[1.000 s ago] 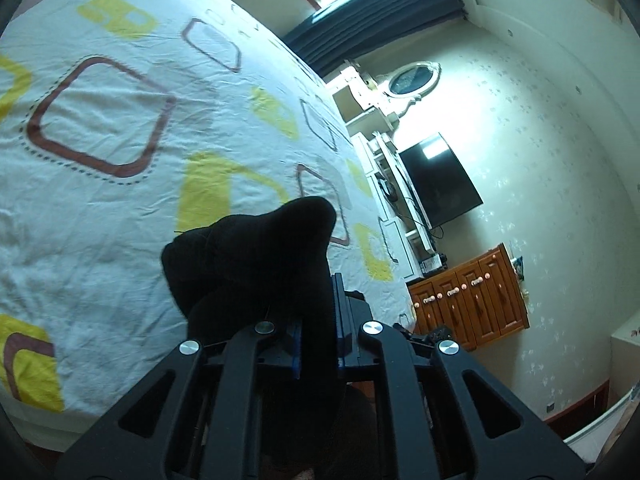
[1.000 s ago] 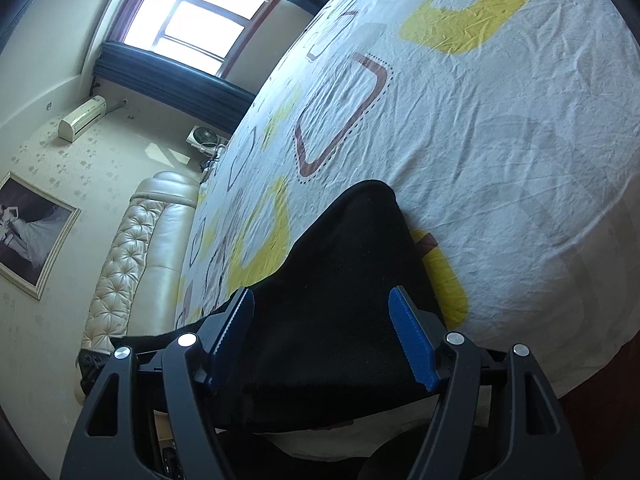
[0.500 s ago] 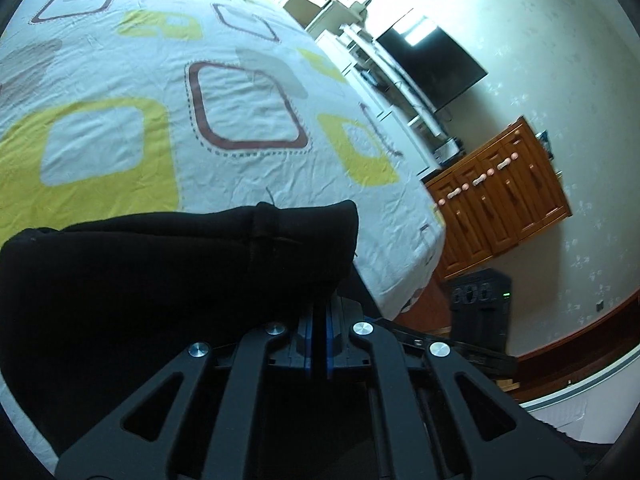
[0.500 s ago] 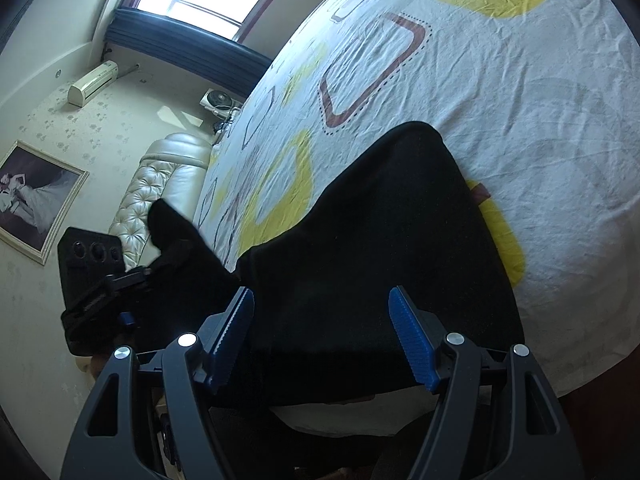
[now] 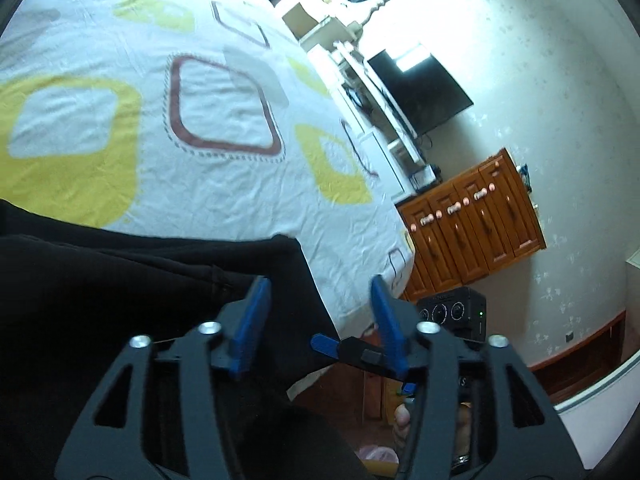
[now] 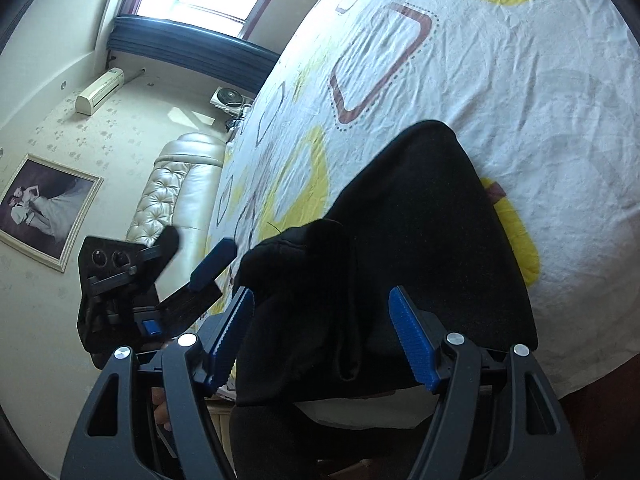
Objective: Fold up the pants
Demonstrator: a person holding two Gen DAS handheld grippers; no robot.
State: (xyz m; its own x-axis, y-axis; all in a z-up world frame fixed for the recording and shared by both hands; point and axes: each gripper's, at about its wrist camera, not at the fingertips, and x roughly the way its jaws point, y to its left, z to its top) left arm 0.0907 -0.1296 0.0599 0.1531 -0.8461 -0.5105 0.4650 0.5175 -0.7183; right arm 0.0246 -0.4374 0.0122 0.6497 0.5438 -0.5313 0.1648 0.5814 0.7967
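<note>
Reading the fold: we judge one fold is laid and the black pants lie as a doubled bundle at the near edge of the bed.
Pants, place: they rest on the patterned sheet, with their near end spilling over the mattress edge towards us.
Pants, long axis: in the right wrist view the bundle runs from the near bed edge away towards the middle of the bed, ending in a rounded fold; a thicker folded lump sits on its left part.
Left gripper: its jaws have just been opening, and we see them parted with only the edge of the cloth lying under them, nothing pinched.
Right gripper: we hold it spread wide over the bundle, pads on either side of the cloth and not pressing it.
Risk, slide: with the near end hanging off the bed and neither tool holding, we judge the cloth's weight could drag the bundle down off the edge.
Risk, unfolding: the top lump sits loose, so a brush from either finger could flip it open.
Risk, snag: pulling the left gripper back low could catch the hem and skew the fold.
</note>
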